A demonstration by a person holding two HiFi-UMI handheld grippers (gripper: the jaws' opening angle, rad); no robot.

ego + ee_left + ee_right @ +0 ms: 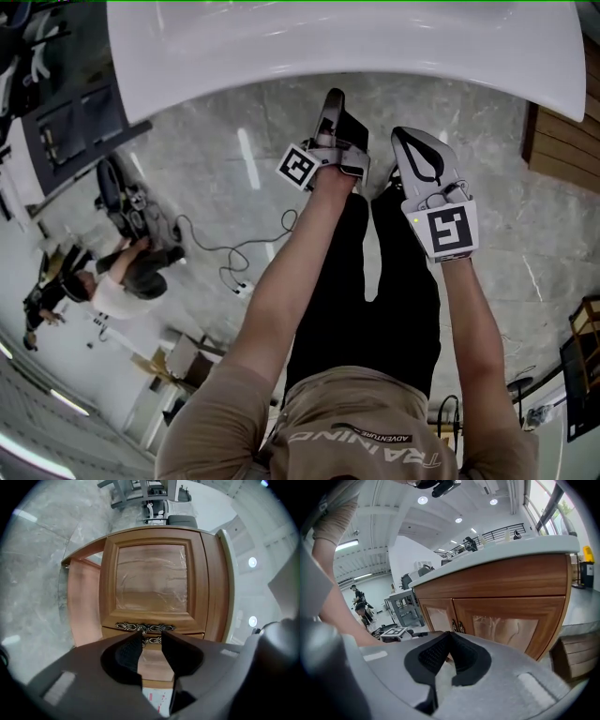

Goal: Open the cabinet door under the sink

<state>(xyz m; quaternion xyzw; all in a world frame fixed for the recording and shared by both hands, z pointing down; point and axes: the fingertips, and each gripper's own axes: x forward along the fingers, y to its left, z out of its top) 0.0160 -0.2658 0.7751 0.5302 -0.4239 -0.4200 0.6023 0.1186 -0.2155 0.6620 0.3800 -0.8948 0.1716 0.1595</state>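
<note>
While L gripper point(151, 633) points level at cabinet door point(152, 578), jaws spread, R gripper point(449, 634) angles down, jaws together.

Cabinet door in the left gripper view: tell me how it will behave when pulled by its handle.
The door looks like framed wood, so it should stay stiff and swing rather than flex. Its handle is thin ornate metal: probably rigid, but a small, possibly slippery hold. The wrinkled film on it would likely feel slick.

I hold my left gripper point(151, 638) level beside the right, jaws apart. My right gripper point(449, 635) tilts slightly down, jaws closed together.
</note>
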